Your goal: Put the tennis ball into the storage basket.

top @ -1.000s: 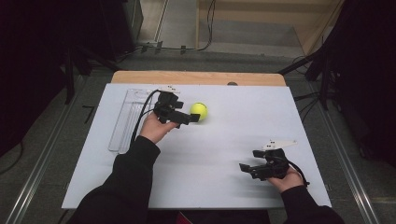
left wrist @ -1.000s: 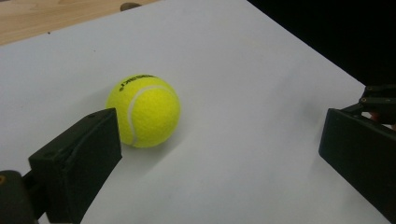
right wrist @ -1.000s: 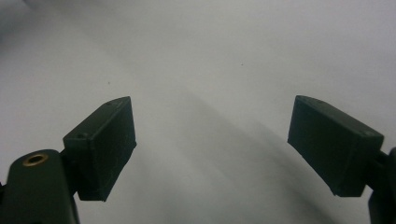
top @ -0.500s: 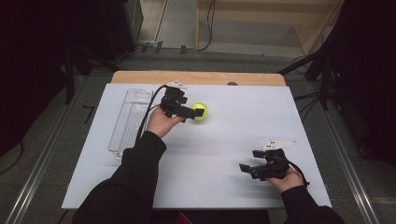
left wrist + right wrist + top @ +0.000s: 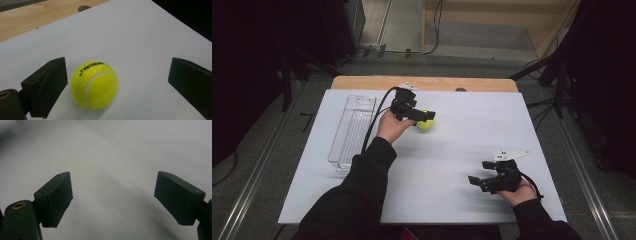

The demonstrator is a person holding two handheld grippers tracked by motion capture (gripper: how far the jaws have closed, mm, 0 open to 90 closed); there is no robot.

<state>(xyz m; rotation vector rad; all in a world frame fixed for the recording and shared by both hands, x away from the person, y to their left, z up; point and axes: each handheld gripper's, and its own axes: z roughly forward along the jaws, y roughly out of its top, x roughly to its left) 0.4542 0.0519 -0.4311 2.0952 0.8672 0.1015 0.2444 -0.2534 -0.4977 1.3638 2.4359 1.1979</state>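
yellow tennis ball (image 5: 94, 85); black lettering, white sheet (image 5: 472, 150)

There is one word to read, and it is on the yellow tennis ball (image 5: 94, 85) in the left gripper view. The ball sits low in the middle of that frame. Near the top of the ball, small black letters spell "KAWASAKI". The word is upside down and runs in a little curve. In the high view the ball (image 5: 426, 121) is too small to read.
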